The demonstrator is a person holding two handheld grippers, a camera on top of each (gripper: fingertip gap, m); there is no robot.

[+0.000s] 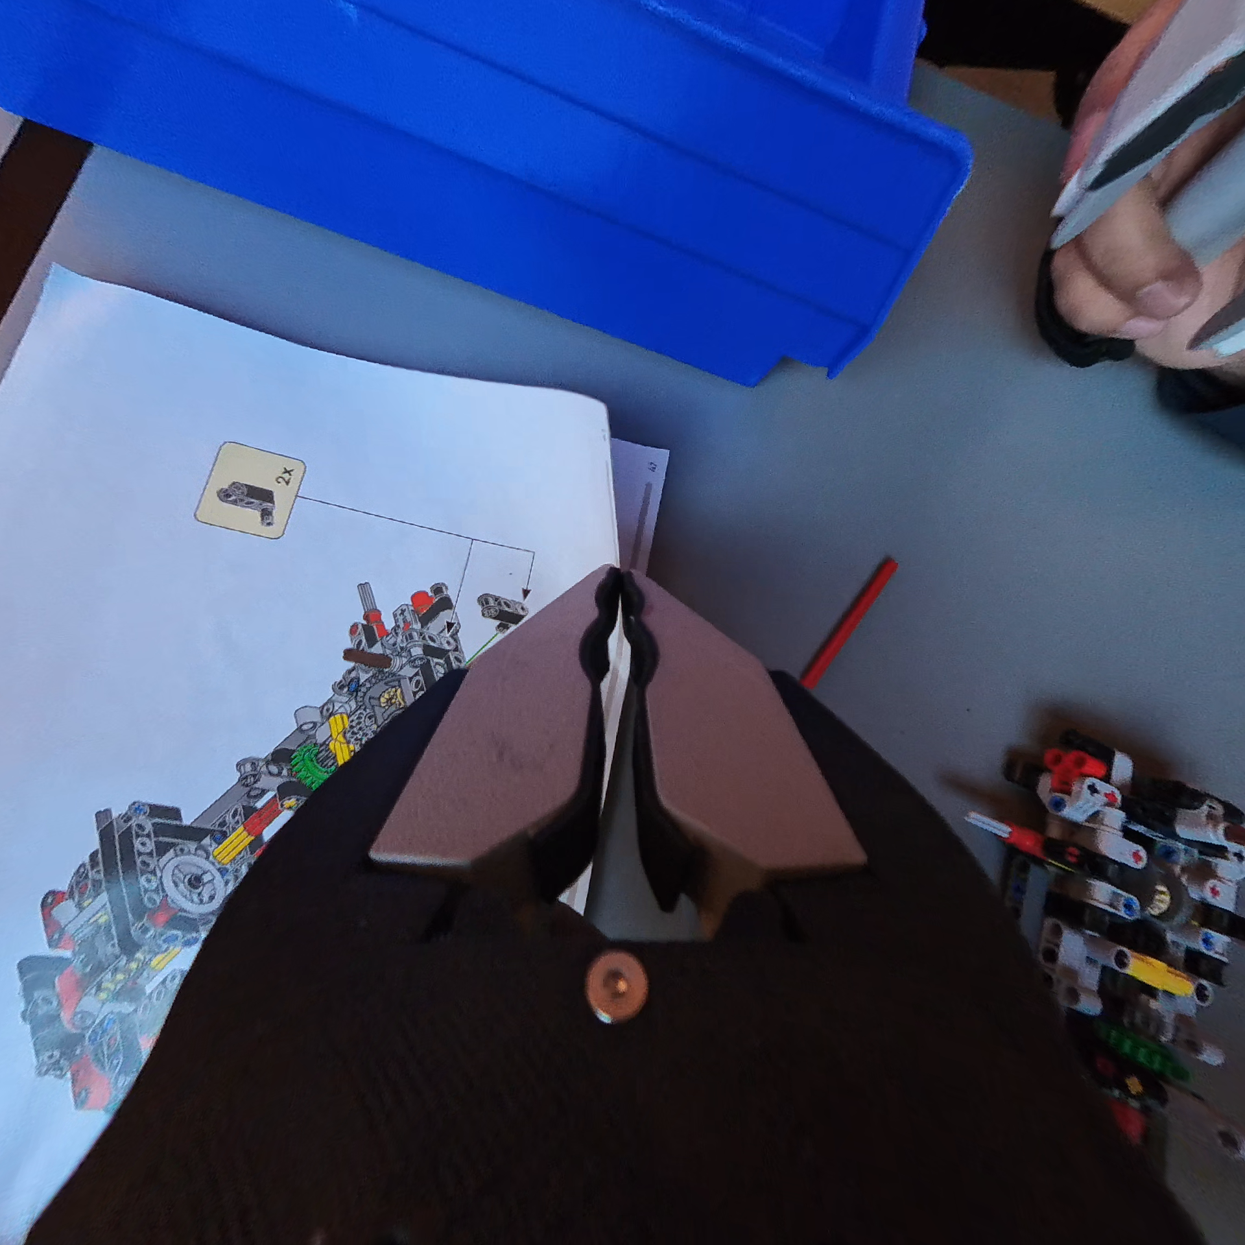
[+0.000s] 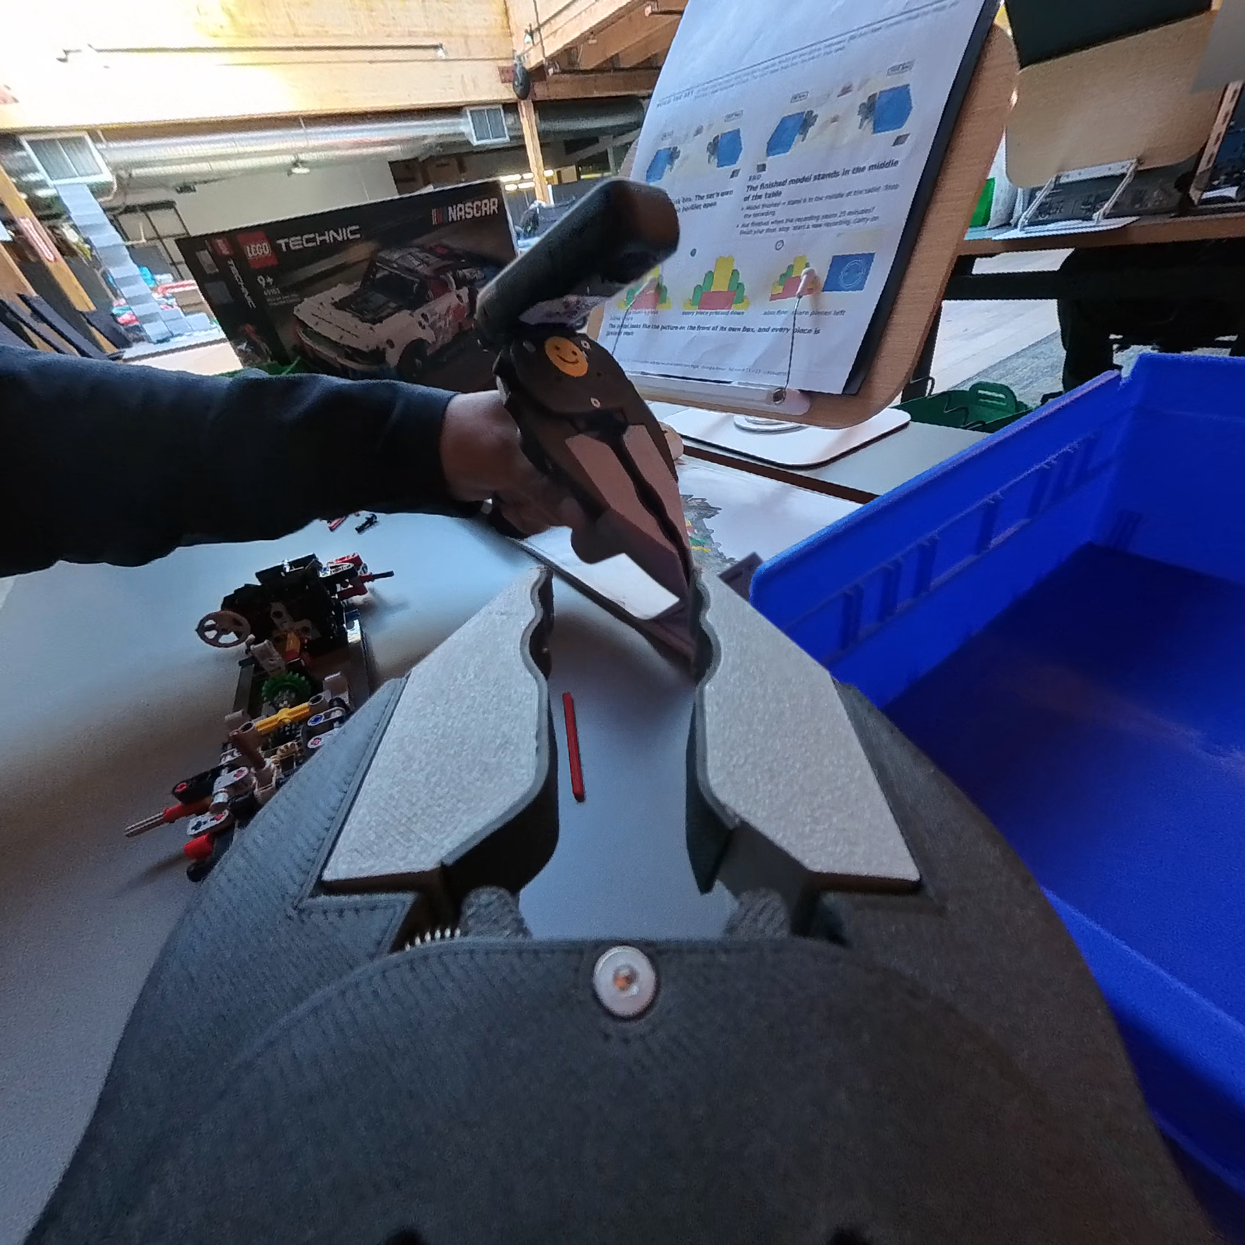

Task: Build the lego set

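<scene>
Left gripper (image 1: 618, 585), at frame centre, is clenching its fingers on the right edge of the booklet's page (image 1: 610, 667), while the right gripper (image 2: 621, 610) is hovering, fingers released, over a red rod (image 2: 572, 744) lying lengthwise on the bench (image 2: 101, 674), nearer.

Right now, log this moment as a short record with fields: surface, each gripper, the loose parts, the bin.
surface: grey table
left gripper: fingers shut on the edge of a page of the open instruction booklet, page lifted off the table
right gripper: fingers apart, nothing between them, hovering over the table
red axle: lying loose on the table, below the right gripper's open fingers
partly built model: on the table beside the grippers
blue bin: next to the booklet
</scene>
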